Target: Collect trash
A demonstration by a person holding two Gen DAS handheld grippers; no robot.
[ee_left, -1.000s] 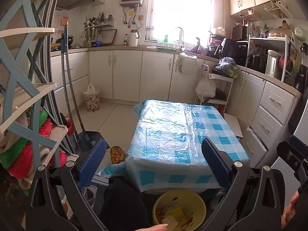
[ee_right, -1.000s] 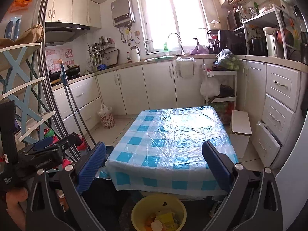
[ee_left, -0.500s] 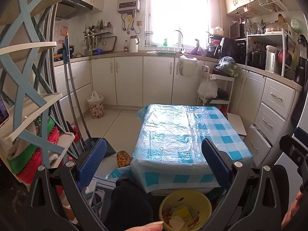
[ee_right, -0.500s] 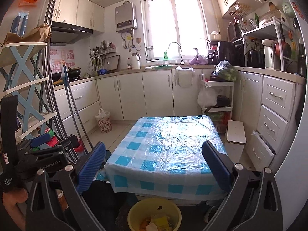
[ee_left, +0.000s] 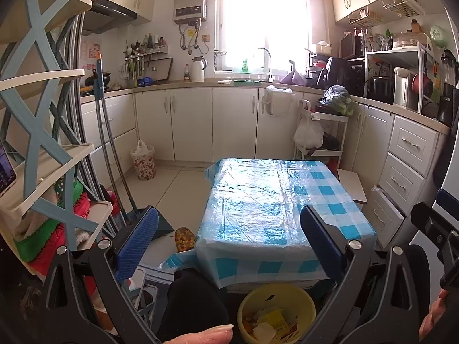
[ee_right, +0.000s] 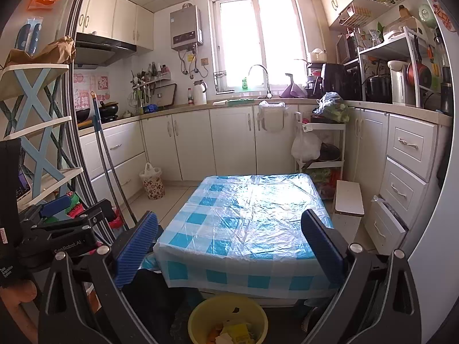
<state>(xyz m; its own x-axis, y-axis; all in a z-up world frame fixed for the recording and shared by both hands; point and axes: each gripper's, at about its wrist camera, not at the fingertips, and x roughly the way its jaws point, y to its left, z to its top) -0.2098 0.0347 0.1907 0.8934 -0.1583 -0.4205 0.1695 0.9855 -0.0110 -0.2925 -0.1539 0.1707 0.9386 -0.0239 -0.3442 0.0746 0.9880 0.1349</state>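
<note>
Two side-by-side wrist views, level, facing the window, sharing the checked table.

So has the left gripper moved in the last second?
Yes. The left gripper has tilted upward: in its view the table and yellow bin sit lower in frame, and more wall above the window shows.

Yellow bin of trash below checkered table

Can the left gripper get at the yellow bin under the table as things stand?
Probably yes. The left gripper is open and holds nothing, and the yellow bin sits just below it with its top uncovered. Only the table edge hangs over the bin's far rim.
</note>
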